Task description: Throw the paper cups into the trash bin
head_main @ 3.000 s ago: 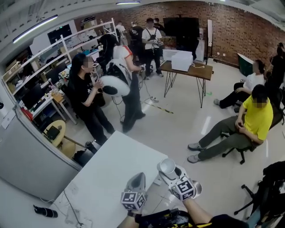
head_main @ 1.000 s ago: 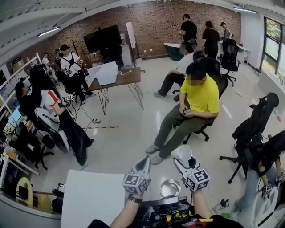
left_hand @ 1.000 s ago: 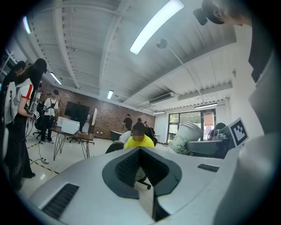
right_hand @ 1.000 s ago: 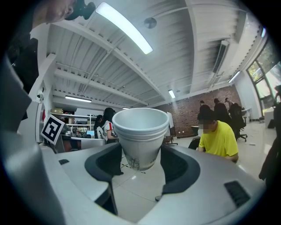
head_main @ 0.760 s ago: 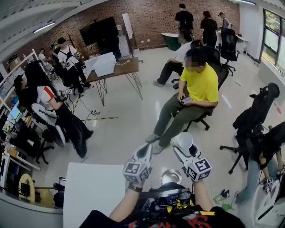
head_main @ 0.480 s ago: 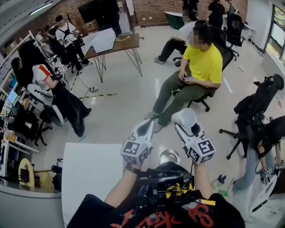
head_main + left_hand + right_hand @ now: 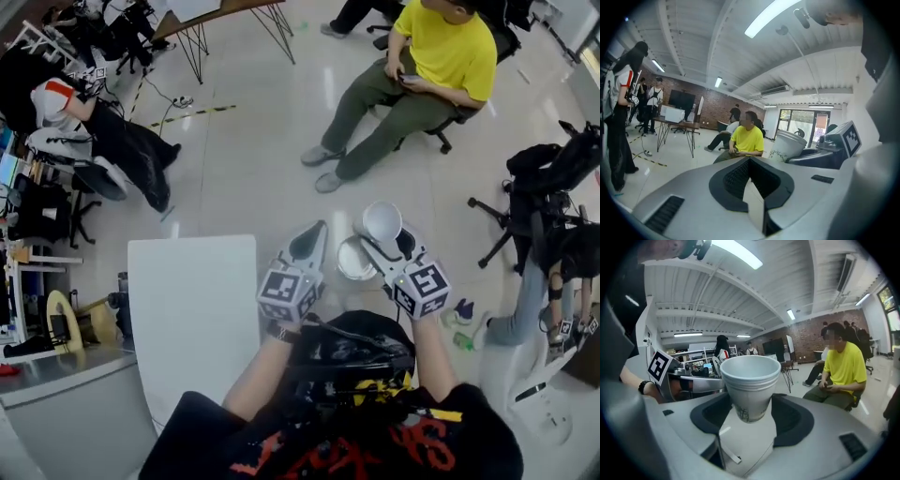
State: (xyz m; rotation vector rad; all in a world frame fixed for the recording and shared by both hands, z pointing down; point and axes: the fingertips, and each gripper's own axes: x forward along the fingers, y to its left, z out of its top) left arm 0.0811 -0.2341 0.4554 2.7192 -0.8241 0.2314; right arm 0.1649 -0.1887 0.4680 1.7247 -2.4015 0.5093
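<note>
Being clamped between the jaws of the right gripper [image 7: 750, 420], 1 nested stack of paper cups [image 7: 750, 376] is held upright, mouth up. Beside it, the left gripper [image 7: 751, 185] is seen with jaws together and nothing between them. Below both, the round trash bin [image 7: 347, 261] is seen on the floor, partly overlapped by the cups. Farther off, a person in yellow [image 7: 448, 54] is seated.

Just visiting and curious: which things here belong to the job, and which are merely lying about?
Job: stack of paper cups, held by the right gripper; trash bin.
Lying about: white table; black office chair; seated person in yellow.
</note>
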